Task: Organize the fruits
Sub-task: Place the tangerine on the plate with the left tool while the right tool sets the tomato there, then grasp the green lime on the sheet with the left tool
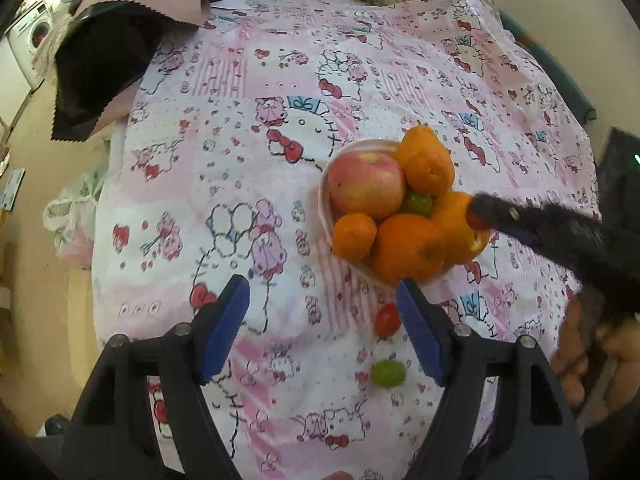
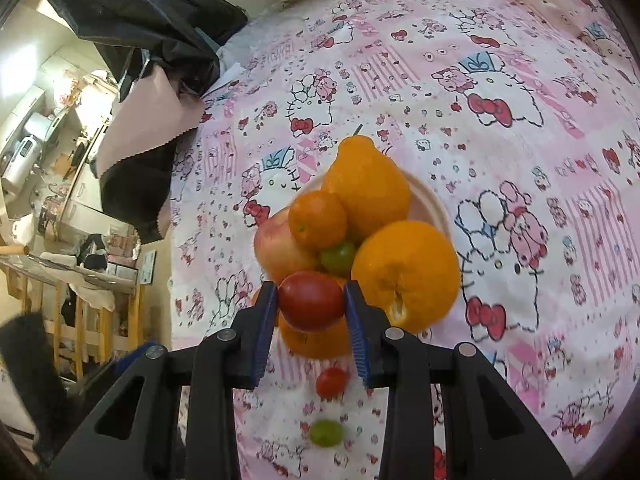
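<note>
Only the right wrist view shows the right gripper (image 2: 311, 307) clamped on a cherry tomato (image 2: 310, 300) — above the heaped bowl (image 2: 434, 208). Meanwhile the left gripper (image 1: 323, 320) gapes wide, empty — a hand (image 1: 588, 356) visible beside it.

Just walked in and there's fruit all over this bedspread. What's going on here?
A person is gathering fruit into a bowl already piled with an apple and oranges. The right tongs grip a cherry tomato over the pile. The left tongs are open and empty. Another cherry tomato and a green grape lie loose on the bedspread.
</note>
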Demonstrator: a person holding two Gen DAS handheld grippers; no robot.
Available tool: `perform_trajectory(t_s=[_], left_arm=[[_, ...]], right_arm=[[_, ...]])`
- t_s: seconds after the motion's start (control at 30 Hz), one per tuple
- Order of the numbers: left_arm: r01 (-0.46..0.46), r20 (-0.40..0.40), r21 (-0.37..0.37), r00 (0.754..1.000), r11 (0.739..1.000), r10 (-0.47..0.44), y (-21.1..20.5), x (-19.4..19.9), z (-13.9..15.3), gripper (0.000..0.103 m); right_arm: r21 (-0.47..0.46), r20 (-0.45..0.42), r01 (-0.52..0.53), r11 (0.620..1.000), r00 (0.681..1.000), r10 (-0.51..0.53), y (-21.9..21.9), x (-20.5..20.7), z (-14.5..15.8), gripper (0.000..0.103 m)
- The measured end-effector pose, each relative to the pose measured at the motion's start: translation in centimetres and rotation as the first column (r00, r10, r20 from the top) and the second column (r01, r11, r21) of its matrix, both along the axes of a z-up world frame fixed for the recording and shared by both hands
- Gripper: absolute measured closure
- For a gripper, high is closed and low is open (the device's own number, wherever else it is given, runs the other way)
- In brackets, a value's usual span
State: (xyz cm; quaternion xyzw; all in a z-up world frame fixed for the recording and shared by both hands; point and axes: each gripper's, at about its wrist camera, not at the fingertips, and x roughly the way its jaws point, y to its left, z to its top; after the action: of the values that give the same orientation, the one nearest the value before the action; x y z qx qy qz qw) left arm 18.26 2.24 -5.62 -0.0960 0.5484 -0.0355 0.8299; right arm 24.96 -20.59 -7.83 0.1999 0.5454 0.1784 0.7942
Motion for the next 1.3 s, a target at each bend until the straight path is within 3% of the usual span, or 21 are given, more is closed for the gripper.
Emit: perform_trajectory(t_s=[0.07,0.17,0.47,0.57,0.67,1.13,1.3], left_arm=[[-0.002,0.014,0.013,1.000,1.000,0.002,-0.1,-0.6,-0.2,0.028],[0.014,0.010,0.008,1.000,1.000,-0.014,-0.4,-0.7,-1.2,0.017],[-0.016,-0.052,0.014,0.999,1.000,0.017,-0.7,0.5,-3.6,0.016],[-0.011,-0.043,0.021,0.999,1.000,0.012,-1.1,0.6,-3.5,0.016],[-0.007,-0.040,0.031,0.999,0.999,0.008,-1.3,0.6,-3.4,0.016],[-0.008,-0.035,0.040,0.999,0.999,0.009,-1.3,0.4,-3.4,0.017],[-0.006,-0.027,0.036,1.000,0.999,0.007,-1.4,0.2,-3.1,0.017]], right_arm=[[-0.005,0.000,-0.010,1.000,1.000,0.010,0.7,0.7,-0.5,0.067],[-0.034,0.008,-0.031,0.999,0.999,0.032,1.9,1.7,-1.3,0.067],[-0.072,0.001,-0.061,0.996,0.998,0.061,3.2,2.0,-2.3,0.066],[-0.060,0.005,-0.049,0.997,0.999,0.050,3.1,2.0,-2.0,0.064],[-0.052,0.013,-0.051,0.997,0.999,0.052,3.2,2.0,-1.6,0.053],[-0.042,0.036,-0.034,0.999,0.999,0.035,1.4,0.2,0.6,0.050],[-0.050,0.046,-0.025,0.998,0.999,0.027,0.8,-1.3,1.6,0.039]])
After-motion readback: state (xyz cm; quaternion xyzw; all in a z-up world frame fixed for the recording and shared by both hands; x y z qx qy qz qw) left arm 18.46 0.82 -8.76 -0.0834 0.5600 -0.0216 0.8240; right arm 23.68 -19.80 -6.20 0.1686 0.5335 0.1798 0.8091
